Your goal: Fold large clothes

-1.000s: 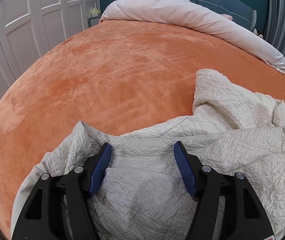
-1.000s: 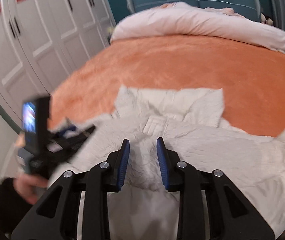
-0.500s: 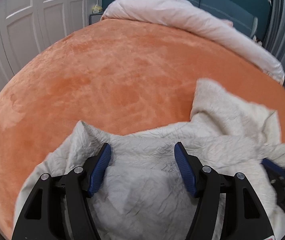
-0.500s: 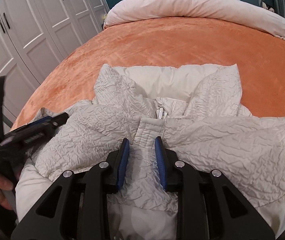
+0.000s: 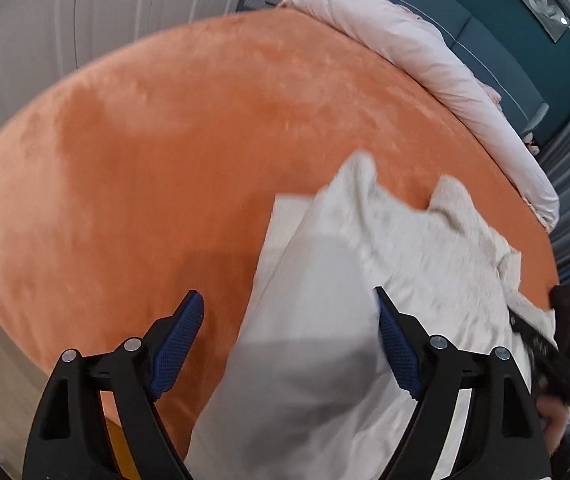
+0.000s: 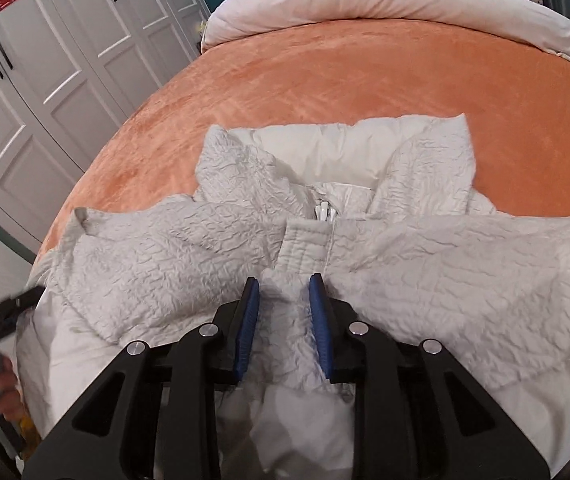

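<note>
Left wrist view: left gripper (image 5: 289,344) has just spread its jaws wide – white jacket (image 5: 385,280) loose between them, unpinched, lying on the orange blanket (image 5: 165,140).

Right wrist view: right gripper (image 6: 283,316) has fingers close together, clamped on jacket fabric below the zipper (image 6: 323,212).

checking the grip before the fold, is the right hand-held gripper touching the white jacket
Touching: the right wrist view shows the right hand-held gripper with both blue pads pressed into a bunched ridge of the white jacket.
</note>
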{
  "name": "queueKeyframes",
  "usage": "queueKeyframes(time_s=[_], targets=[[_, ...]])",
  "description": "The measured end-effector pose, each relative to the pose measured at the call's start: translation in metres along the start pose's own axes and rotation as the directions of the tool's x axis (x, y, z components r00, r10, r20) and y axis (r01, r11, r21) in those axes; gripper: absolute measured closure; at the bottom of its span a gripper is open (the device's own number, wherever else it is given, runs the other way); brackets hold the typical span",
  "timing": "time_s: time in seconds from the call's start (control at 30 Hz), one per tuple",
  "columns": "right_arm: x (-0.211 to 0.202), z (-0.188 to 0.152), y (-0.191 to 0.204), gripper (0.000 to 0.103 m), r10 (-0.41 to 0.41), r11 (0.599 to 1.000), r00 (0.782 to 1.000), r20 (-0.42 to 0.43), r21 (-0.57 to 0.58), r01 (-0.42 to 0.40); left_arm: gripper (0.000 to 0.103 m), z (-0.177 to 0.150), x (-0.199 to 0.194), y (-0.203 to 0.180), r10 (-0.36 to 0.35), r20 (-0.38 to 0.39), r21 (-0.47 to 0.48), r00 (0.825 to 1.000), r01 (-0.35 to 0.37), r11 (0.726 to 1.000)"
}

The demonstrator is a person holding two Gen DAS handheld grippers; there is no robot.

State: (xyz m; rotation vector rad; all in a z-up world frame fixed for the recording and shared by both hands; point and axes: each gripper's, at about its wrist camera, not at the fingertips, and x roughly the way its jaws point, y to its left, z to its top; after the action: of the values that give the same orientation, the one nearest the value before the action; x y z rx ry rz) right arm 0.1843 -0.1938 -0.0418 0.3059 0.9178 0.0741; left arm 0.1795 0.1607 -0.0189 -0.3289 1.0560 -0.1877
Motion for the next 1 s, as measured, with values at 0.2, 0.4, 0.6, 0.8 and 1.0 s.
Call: queueKeyframes(time_s=[0.2, 0.4, 0.6, 0.8, 1.0], targets=[[0.012, -0.001, -0.002, 0.08, 0.004, 1.0, 1.0, 0.0, -0.007, -0.004, 0.012, -0.011, 0.021, 0.002, -0.049, -0.008, -0.063, 0.999, 0.049, 0.997], [0.018, 0.0, -0.005, 0.08, 0.009, 1.0, 1.0, 0.006, -0.006, -0.009, 0.045, -0.004, 0.02, -0.025, -0.063, -0.031, -0.005, 0.998, 0.063, 0.998], [0.016, 0.003, -0.01, 0.079, 0.042, 0.999, 0.999, 0.012, 0.012, -0.042, 0.086, 0.003, -0.04, -0.069, -0.139, 0.042, 0.04, 0.989, 0.137, 0.99], [-0.061, -0.006, -0.015, 0.076, 0.11, 0.992, 0.99, 0.091, 0.055, -0.116, 0.089, -0.001, -0.117, -0.146, -0.216, 0.123, 0.185, 0.969, 0.191, 0.964], [-0.11, -0.066, -0.024, 0.092, 0.127, 0.99, 0.992, 0.022, 0.06, -0.128, 0.089, -0.019, -0.147, -0.215, -0.24, 0.146, 0.308, 0.96, 0.186, 0.933]])
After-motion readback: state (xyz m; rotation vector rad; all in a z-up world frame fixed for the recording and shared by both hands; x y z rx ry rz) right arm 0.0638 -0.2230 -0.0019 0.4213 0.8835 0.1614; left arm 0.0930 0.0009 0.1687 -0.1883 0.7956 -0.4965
